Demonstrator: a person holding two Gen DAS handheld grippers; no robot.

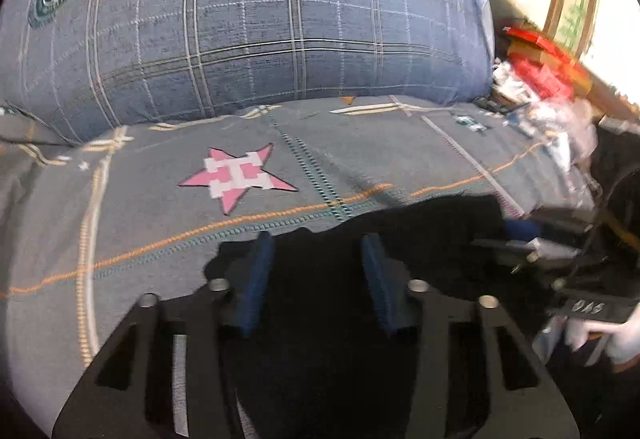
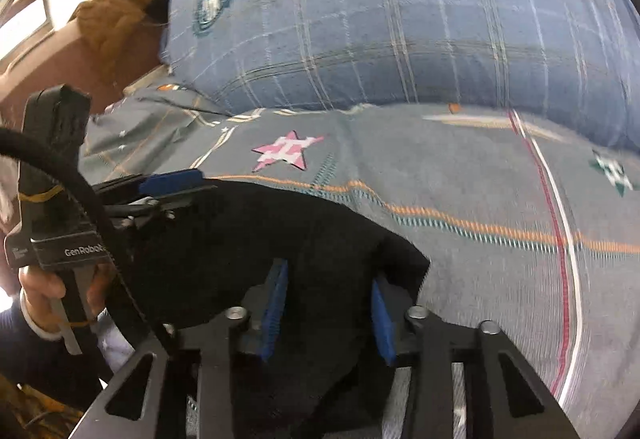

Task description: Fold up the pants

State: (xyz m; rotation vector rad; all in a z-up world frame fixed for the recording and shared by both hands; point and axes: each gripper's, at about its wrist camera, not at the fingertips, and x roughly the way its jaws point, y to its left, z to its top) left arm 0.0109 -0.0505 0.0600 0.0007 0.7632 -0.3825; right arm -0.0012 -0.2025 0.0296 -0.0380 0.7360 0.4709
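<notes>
The black pants (image 1: 400, 239) lie on a grey patterned bedsheet (image 1: 160, 207), bunched near both grippers. My left gripper (image 1: 318, 251) is open, its blue pads either side of the pants' edge, with black cloth between them. My right gripper (image 2: 328, 283) is open too, over a folded corner of the pants (image 2: 280, 231). The right gripper shows at the right of the left wrist view (image 1: 532, 239). The left gripper shows at the left of the right wrist view (image 2: 172, 183), near the pants' far edge. Whether either pad touches the cloth is unclear.
A big blue plaid pillow (image 1: 260, 11) lies behind the sheet. A pink star patch (image 1: 240, 175) marks the sheet ahead. Red boxes and clutter (image 1: 540, 71) sit at the right. A brown cushion (image 2: 120, 23) lies at the left of the pillow.
</notes>
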